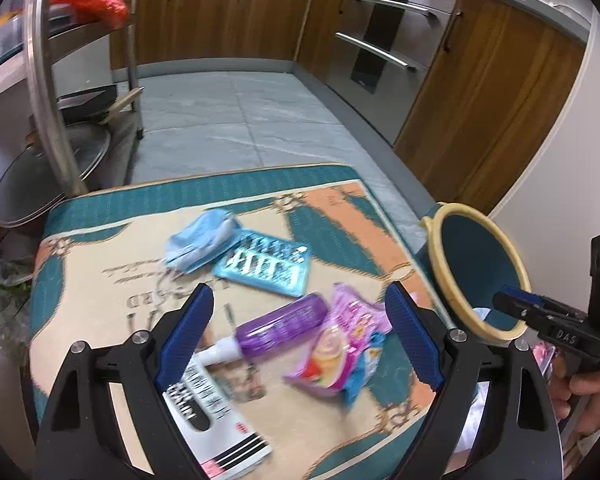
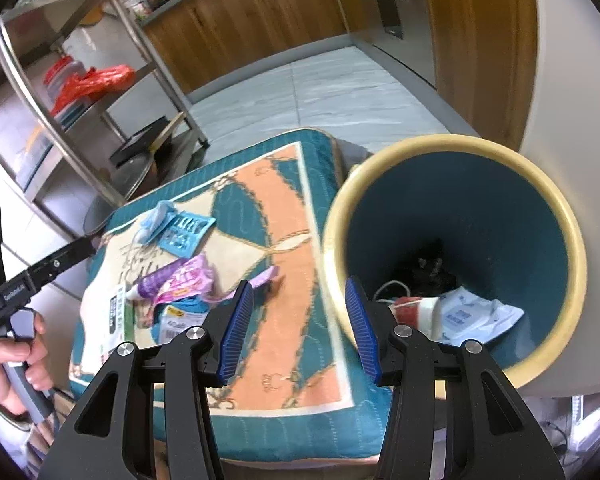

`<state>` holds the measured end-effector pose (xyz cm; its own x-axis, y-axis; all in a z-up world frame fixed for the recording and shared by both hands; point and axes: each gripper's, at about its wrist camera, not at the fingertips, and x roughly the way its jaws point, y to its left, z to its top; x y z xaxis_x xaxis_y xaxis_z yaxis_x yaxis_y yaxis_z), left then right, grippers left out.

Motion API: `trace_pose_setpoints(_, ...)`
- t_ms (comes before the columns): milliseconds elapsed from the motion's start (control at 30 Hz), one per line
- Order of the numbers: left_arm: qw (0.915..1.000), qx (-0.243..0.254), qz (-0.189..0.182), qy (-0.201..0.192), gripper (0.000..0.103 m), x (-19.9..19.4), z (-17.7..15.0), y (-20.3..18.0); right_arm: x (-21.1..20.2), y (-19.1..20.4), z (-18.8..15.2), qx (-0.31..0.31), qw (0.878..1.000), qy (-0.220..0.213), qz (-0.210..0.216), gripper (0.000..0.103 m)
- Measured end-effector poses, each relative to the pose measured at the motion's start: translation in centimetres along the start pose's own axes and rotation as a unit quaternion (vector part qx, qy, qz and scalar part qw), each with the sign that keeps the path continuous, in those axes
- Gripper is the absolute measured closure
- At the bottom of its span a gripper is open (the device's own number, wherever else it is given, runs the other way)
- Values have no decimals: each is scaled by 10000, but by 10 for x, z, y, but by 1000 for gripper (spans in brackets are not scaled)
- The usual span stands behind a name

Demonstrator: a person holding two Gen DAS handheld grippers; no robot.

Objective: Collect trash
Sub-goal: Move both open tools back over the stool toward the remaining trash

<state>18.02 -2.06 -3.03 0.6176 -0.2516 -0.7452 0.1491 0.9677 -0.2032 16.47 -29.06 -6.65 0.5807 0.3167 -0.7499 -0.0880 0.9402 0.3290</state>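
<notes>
Several trash items are seen piled on a teal/peach patterned mat (image 1: 332, 216): a purple tube (image 1: 278, 326) w/ white cap, a pink snack wrapper (image 1: 348, 344) touching the tube at its 3 o'clock side, a blue blister pack (image 1: 266, 266) at 12 o'clock of the tube, a crumpled light-blue mask (image 1: 198, 242) overlapping the pack's 10 o'clock corner, and a white printed box (image 1: 212, 416) at 7 o'clock, under the tube's cap. In the right wrist view the same pile is found at approx. 9 o'clock: tube (image 2: 156, 280), wrapper (image 2: 188, 280), pack (image 2: 186, 234), mask (image 2: 154, 216).

At the mat's 3 o'clock edge a bin (image 1: 452, 216), teal inside w/ a cream rim, is placed; in the right view the bin (image 2: 576, 264) is shown already holding a white packet (image 2: 466, 314), a red-and-white item and a cord.

Left gripper (image 1: 300, 338) is held above the tube and wrapper, fingers spread wide, nothing between them. Right gripper (image 2: 298, 330) is held at the bin's rim, fingers likewise apart and unloaded; it is seen in the left view at 3 o'clock (image 1: 516, 306).

Wooden cabinets (image 1: 220, 12) and a steel rack (image 2: 84, 92) are seen beyond.
</notes>
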Motion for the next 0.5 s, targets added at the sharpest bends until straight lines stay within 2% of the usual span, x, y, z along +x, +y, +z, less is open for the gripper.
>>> trace_pose_setpoints(500, 9984, -300, 377, 310, 17, -11, -34, 50, 9, 36, -4, -287, 9993, 125, 195, 53)
